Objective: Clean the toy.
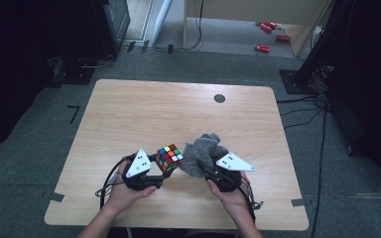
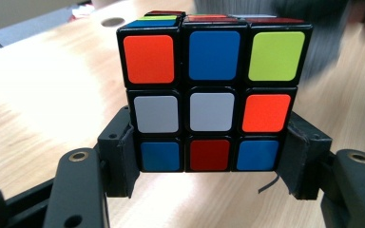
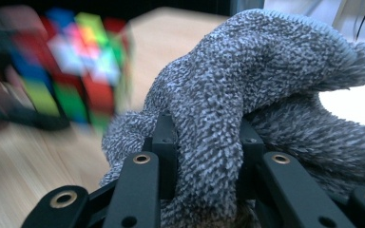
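Observation:
My left gripper point(image 1: 162, 167) is shut on a colourful puzzle cube point(image 1: 169, 157), held just above the wooden table point(image 1: 129, 114) near its front middle. In the left gripper view the cube point(image 2: 209, 102) sits upright between the two black jaws, pinched at its bottom row. My right gripper point(image 1: 204, 170) is shut on a grey fuzzy cloth point(image 1: 203, 153), bunched up right beside the cube. A thick fold of the cloth point(image 3: 247, 90) is clamped between the jaws in the right gripper view, and the cube point(image 3: 76, 66) shows blurred to the left.
A dark round grommet point(image 1: 220, 98) is set in the table's far side. Red objects point(image 1: 269, 34) lie on the floor beyond the table. Black stands and cables point(image 1: 322, 84) crowd the right side. Tape marks sit at the table's front corners.

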### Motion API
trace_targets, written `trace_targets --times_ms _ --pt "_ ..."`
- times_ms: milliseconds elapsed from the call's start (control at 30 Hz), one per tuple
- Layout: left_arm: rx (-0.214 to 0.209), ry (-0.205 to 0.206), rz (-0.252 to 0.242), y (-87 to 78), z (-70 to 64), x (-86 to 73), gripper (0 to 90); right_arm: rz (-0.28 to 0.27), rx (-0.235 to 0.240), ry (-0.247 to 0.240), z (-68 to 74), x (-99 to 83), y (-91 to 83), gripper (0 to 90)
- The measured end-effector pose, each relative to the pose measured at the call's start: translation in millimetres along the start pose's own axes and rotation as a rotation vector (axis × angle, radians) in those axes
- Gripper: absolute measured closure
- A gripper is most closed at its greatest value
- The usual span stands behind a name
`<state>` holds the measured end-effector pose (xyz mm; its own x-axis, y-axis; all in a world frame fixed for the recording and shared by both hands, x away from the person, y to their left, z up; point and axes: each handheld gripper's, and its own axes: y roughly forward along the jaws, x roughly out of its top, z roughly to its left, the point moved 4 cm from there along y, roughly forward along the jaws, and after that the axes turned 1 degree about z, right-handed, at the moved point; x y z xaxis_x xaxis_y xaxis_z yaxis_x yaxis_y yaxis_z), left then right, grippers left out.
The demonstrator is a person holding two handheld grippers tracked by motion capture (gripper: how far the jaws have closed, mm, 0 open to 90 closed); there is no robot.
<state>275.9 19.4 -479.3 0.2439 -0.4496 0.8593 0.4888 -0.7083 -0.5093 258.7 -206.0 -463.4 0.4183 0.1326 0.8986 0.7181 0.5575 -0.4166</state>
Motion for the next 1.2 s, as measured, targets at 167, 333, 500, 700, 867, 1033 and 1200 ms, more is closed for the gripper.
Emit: trace_targets --times_ms 167,333,500,700,867,1033,1200 --pt "-0.021 0.050 0.046 12.0 -14.7 -2.4 35.1 -0.124 0.088 0.044 13.3 19.7 -19.1 70.6" --pt "-0.032 0.099 0.044 15.3 -28.4 -0.5 35.1 -0.115 0.168 -0.016 43.3 20.8 -13.4 70.4" --pt "-0.023 0.103 0.013 9.7 -26.3 1.4 35.2 -0.099 0.136 0.034 32.4 15.8 -8.6 70.2" --pt "-0.037 0.091 0.002 7.2 -23.0 2.0 35.2 -0.071 0.030 0.063 9.6 12.3 -10.0 69.9" --pt "-0.045 0.127 0.025 12.7 -31.2 0.8 35.2 -0.102 0.104 0.020 28.5 18.3 -13.2 69.1" --pt "-0.029 0.128 0.006 9.3 -31.4 2.6 35.2 -0.100 0.081 -0.014 30.9 17.3 -9.7 68.7" --pt "-0.028 0.092 -0.020 4.8 -22.9 3.5 35.2 -0.070 -0.022 0.042 4.5 10.0 -12.0 69.1"
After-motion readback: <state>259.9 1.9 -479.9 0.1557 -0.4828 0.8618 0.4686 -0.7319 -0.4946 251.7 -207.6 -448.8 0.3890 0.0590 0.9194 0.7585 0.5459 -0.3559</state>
